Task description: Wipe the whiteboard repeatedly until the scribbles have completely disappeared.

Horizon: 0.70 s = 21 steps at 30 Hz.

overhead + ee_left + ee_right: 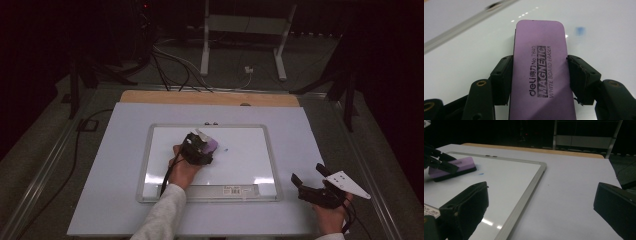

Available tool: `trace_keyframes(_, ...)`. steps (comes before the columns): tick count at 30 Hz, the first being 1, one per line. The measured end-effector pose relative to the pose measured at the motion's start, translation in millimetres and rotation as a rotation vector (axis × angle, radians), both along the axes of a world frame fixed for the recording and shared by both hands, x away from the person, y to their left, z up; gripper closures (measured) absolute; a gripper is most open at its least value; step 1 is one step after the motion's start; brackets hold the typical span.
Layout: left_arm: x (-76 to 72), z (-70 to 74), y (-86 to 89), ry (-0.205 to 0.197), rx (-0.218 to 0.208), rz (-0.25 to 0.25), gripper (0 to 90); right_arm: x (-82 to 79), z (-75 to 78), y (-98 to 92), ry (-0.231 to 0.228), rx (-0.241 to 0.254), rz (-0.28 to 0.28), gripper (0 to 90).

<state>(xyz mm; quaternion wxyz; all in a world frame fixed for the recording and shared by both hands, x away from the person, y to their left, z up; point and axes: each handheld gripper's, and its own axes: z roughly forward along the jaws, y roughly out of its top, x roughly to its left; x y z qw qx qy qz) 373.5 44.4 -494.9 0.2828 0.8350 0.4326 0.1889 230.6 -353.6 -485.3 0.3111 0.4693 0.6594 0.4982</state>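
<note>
Dark floor and cables surround the pale table (100,200), and on it lies the white rectangular whiteboard with a grey metal frame (272,155). On this board the left gripper (540,75) holds the purple flat magnetic whiteboard eraser with black printed letters (541,72); both black pads press on its long sides, so the jaws stand partly closed around its width. The eraser rests with its dark felt side on the board surface, in the upper left part of the board, and a small blue mark (580,30) stays just beyond its far right corner. The right gripper (312,186) waits well apart, on the bare table right of the board, with its jaws wide open and nothing between them. I think the main risk is that the eraser passes beside the blue mark, because the mark is off to one side of its path. Also, the board is not held by anything, so a strong push can slide it on the table. If the hand tilts, only one edge of the felt wipes and the ink smears.
</note>
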Motion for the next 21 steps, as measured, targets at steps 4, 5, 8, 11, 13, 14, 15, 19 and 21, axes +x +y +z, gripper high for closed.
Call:
trace_keyframes(4,10.4,-0.5,22.5,0.005,-0.009,0.075,42.1,-0.1,0.1,0.1,0.001,-0.002,0.000,0.2)
trace_keyframes(5,12.4,-0.5,27.0,0.006,-0.008,0.090,42.1,-0.1,0.1,0.2,0.000,-0.002,-0.001,0.2)
trace_keyframes(8,18.3,-1.1,35.9,0.013,-0.023,0.122,42.1,0.0,-0.1,0.4,0.001,-0.001,-0.001,0.2)
trace_keyframes(11,21.3,-1.6,35.1,0.009,-0.025,0.129,42.1,0.3,-0.3,1.0,0.000,-0.001,0.001,0.2)
trace_keyframes(13,22.9,-1.8,32.5,0.006,-0.026,0.130,42.1,0.6,-0.5,1.4,0.002,-0.003,0.001,0.2)
trace_keyframes(14,23.6,-1.9,31.3,0.007,-0.030,0.131,42.1,0.7,-0.6,1.5,0.003,-0.004,0.002,0.2)
trace_keyframes(15,24.2,-2.2,30.1,0.007,-0.033,0.129,42.1,0.7,-0.5,1.7,0.003,-0.005,0.002,0.2)
trace_keyframes(19,25.8,-2.4,23.2,0.010,-0.041,0.116,42.1,0.9,-0.7,1.8,0.003,-0.005,0.003,0.2)
trace_keyframes(21,26.0,-2.3,17.9,0.010,-0.038,0.105,42.1,1.0,-0.7,1.9,0.003,-0.004,0.003,0.2)
